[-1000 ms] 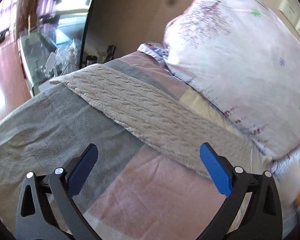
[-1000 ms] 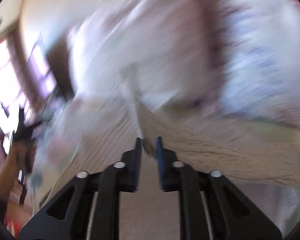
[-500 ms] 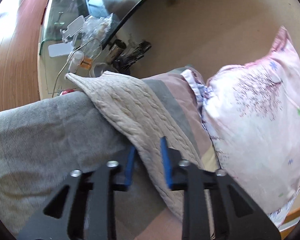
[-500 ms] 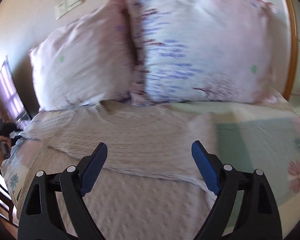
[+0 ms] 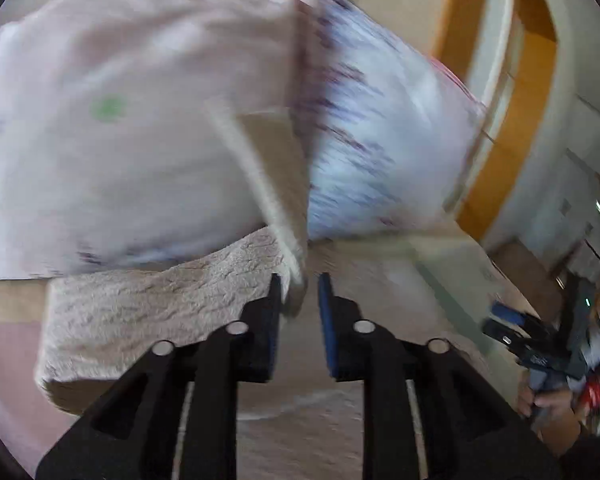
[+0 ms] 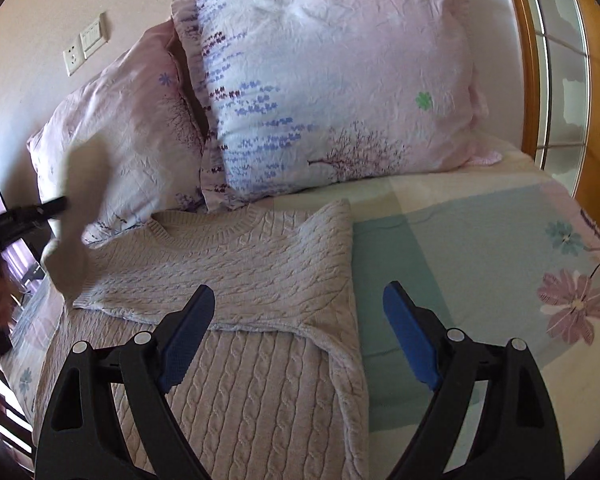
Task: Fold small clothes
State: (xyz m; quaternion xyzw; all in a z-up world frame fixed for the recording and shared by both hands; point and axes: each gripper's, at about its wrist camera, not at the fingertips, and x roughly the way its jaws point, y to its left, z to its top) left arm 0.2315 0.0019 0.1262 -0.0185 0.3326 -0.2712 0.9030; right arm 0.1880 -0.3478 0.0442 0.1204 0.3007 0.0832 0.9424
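A beige cable-knit sweater point(image 6: 236, 272) lies flat on the bed, its right sleeve folded across the chest. My right gripper point(image 6: 298, 332) is open and empty, just above the sweater's right side. My left gripper point(image 5: 298, 300) is shut on the sweater's left sleeve point(image 5: 172, 304) and holds it lifted. In the right wrist view that gripper point(image 6: 54, 206) shows at the far left, with the raised sleeve point(image 6: 76, 216) blurred in front of the pillow.
Two pink floral pillows point(image 6: 332, 80) lean against the wall behind the sweater. The bed sheet point(image 6: 480, 248) is pale green with flowers on the right. A wooden door frame point(image 6: 528, 52) stands at the far right. Wall sockets point(image 6: 86, 44) are at upper left.
My left gripper closed on the left sleeve and swung it up and towards the middle. My right gripper let go of the right sleeve, opened and drew back.
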